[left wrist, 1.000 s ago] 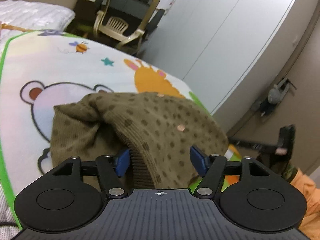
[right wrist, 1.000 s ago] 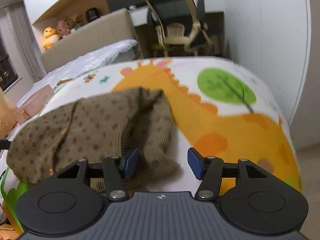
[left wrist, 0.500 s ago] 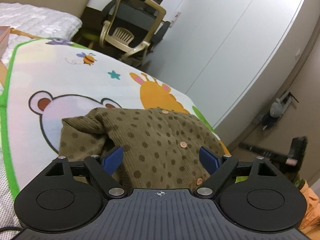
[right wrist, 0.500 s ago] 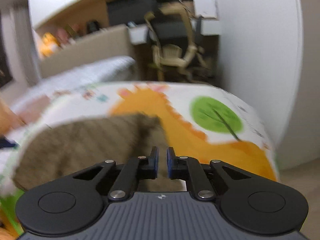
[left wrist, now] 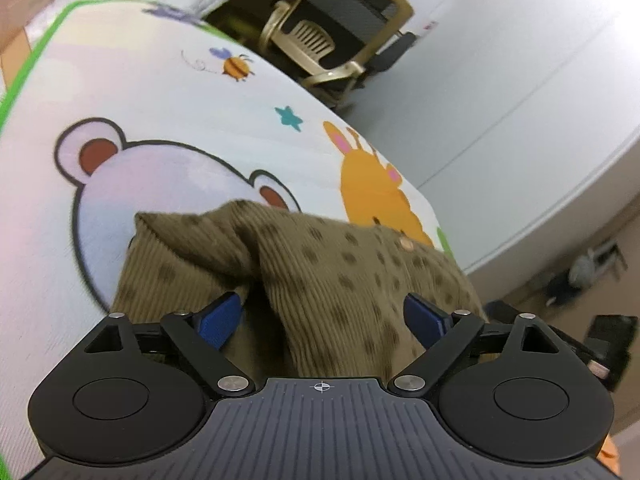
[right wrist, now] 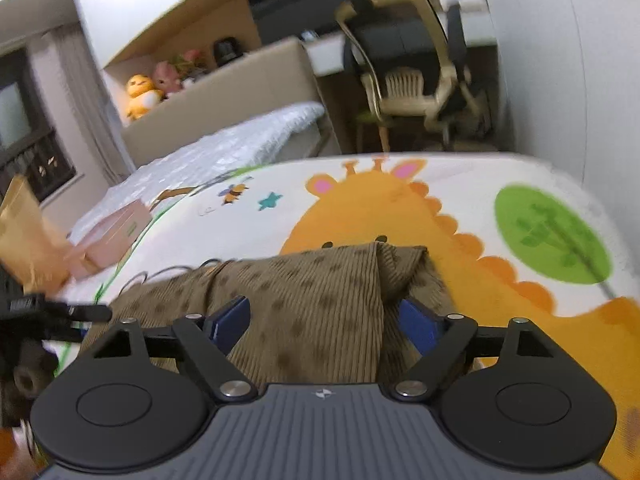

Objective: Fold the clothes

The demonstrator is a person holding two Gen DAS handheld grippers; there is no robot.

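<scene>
An olive-brown spotted corduroy garment (left wrist: 320, 264) with small buttons lies bunched on a cartoon-print play mat (left wrist: 160, 120). My left gripper (left wrist: 322, 318) hovers low over its near edge. Its jaws are opening wide, and a raised fold of fabric stands between the blue pads (left wrist: 220, 316), untouched by them. In the right wrist view the same garment (right wrist: 320, 280) lies on the mat (right wrist: 360, 208) over the giraffe print. My right gripper (right wrist: 324, 320) is also opening, with the cloth's folded corner between its pads and not pinched.
A beige office chair (right wrist: 412, 80) stands beyond the mat's far edge, beside a white wardrobe (left wrist: 500, 80). A pink box (right wrist: 116, 232) sits at the mat's left side by a quilted bed (right wrist: 224, 148). Orange cloth (left wrist: 608, 456) shows at the lower right.
The left jaws widened and the gripper shifted along the garment's edge. The right jaws shut empty half a second ago, then spread again as the gripper moved left over the cloth.
</scene>
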